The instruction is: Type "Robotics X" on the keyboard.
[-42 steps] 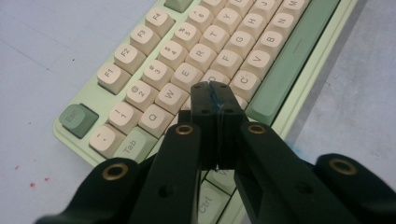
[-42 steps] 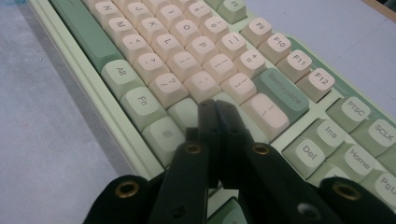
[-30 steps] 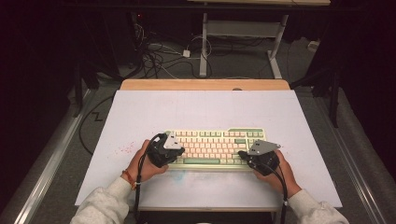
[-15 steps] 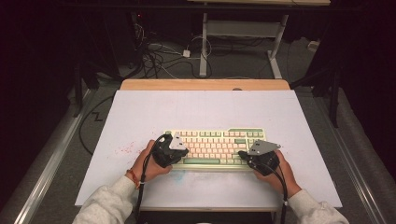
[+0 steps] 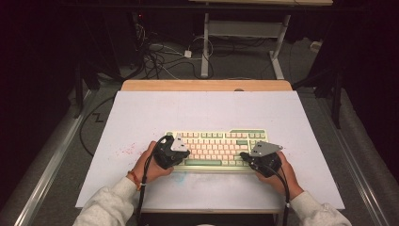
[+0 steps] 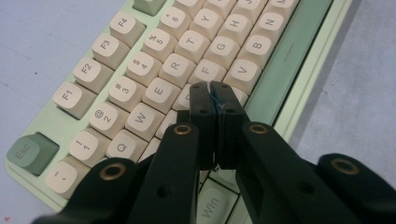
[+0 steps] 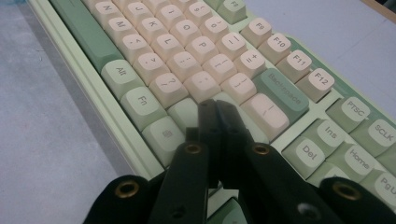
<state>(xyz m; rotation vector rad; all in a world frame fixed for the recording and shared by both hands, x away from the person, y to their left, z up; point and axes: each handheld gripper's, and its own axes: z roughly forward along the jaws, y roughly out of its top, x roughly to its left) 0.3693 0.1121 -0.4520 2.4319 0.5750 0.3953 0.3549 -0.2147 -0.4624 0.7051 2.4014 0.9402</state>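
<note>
L hand-held gripper is closed w/ nothing between its jaws, tips over the left-hand letter keys of the pale-green plastic keyboard w/ cream keycaps, which lies near the bench's front edge, about centred. R hand-held gripper is closed too, over the Enter-side keys. Vs. the earlier frames nothing has shifted: both hold position, keyboard unmoved. Prob. poised for key-pressing.
</note>
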